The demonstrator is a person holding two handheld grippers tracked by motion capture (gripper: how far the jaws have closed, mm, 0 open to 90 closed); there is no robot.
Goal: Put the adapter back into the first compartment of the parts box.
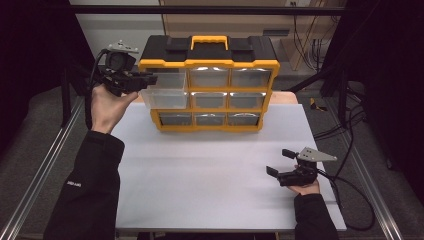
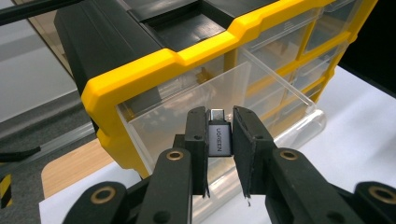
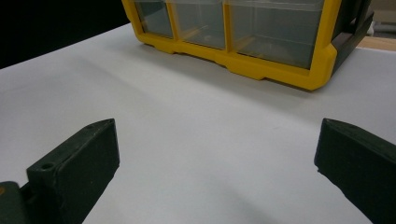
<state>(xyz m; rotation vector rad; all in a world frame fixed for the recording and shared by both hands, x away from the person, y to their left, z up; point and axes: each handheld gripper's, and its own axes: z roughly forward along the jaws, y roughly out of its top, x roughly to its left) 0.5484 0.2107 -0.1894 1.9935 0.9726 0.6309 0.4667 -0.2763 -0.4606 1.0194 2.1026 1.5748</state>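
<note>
A yellow and black drawer cabinet (image 1: 209,82) stands at the back of the white table (image 1: 200,170). Its top-left clear drawer (image 1: 163,91) is pulled out. My left gripper (image 1: 150,79) hovers at that drawer's upper left edge, shut on a small grey USB adapter (image 2: 219,135). In the left gripper view the adapter stands upright between the jaws, right above the open drawer (image 2: 224,98). My right gripper (image 1: 280,162) rests low on the table at the front right, open with nothing between its fingers (image 3: 79,163), facing the cabinet's base (image 3: 261,42).
The cabinet's other clear drawers (image 1: 225,97) are closed. A black carry handle with a yellow grip (image 1: 209,42) tops it. Cables (image 1: 350,195) trail off the table's right side. Metal rails (image 1: 45,165) run along both table sides.
</note>
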